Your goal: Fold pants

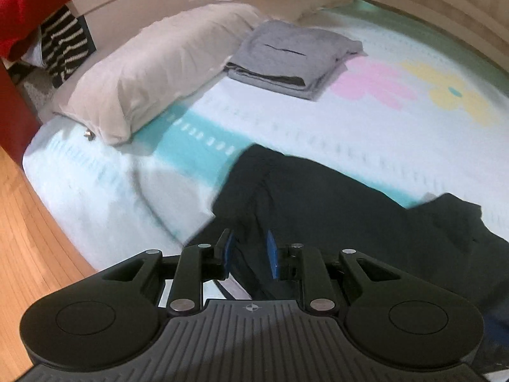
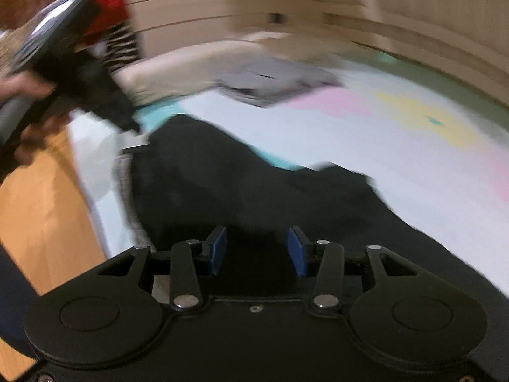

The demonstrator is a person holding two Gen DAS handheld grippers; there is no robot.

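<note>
Two grippers are working the near edge of the bed, and I'm reading this as early in the fold. Nearest in the left wrist view, my left gripper [image 1: 249,248] is sitting with its blue pads [image 1: 271,253] a small gap apart and dark cloth running between them; I'm not able to tell whether they're actually pinching it. In the right wrist view, my right gripper [image 2: 257,250] is holding its pads clearly apart, hovering over black fabric with nothing clamped. That frame is heavily motion-blurred, so I'm not trusting fine detail there. The black pants [image 1: 334,203] are lying rumpled on the bedspread [image 1: 366,137] close to the edge, bunched and spread unevenly toward the right, with no clean crease or stacked layer showing. So I'm judging nothing folded on this pair yet: flattening, leg alignment and the folds themselves are all pending. Further left in the right view, the left gripper's body is showing above the bed edge, gripped by a hand [image 2: 19,90]. Beyond the pants, a grey folded garment [image 1: 286,60] is sitting neatly squared near the pillow [image 1: 152,73], well apart from the black pair, probably a finished item. At far left, red cloth [image 1: 28,6] and a striped fabric [image 1: 65,47] are hanging off a shelf.
</note>
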